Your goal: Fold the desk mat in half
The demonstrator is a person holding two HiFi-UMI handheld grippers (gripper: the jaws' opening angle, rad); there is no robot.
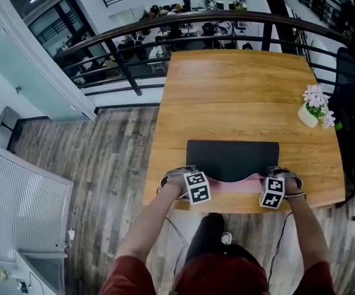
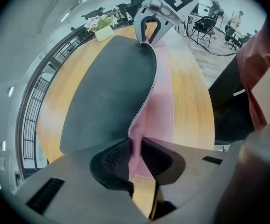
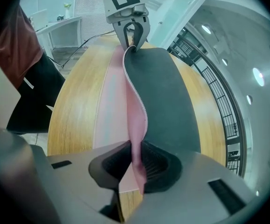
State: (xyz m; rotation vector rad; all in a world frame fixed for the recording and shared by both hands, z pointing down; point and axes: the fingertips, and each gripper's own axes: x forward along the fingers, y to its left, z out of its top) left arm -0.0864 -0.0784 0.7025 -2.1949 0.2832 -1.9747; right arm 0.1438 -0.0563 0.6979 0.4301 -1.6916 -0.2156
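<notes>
The desk mat (image 1: 232,157) lies across the near part of the wooden table (image 1: 233,91), dark on top and pink underneath. Its near edge is lifted, and the pink underside (image 1: 234,185) shows between my two grippers. My left gripper (image 1: 186,173) is shut on the near left corner, my right gripper (image 1: 275,174) on the near right corner. In the left gripper view the pink edge of the mat (image 2: 111,92) sits pinched between my pads (image 2: 111,157), with the right gripper (image 2: 149,31) at the far end. The right gripper view mirrors this: mat (image 3: 165,92), pads (image 3: 158,164), left gripper (image 3: 132,35).
A white pot of pale flowers (image 1: 315,109) stands near the table's right edge. A black chair (image 1: 353,85) is beyond that edge. A dark railing (image 1: 183,26) runs behind the table's far end. The table's front edge (image 1: 239,206) is just under my grippers.
</notes>
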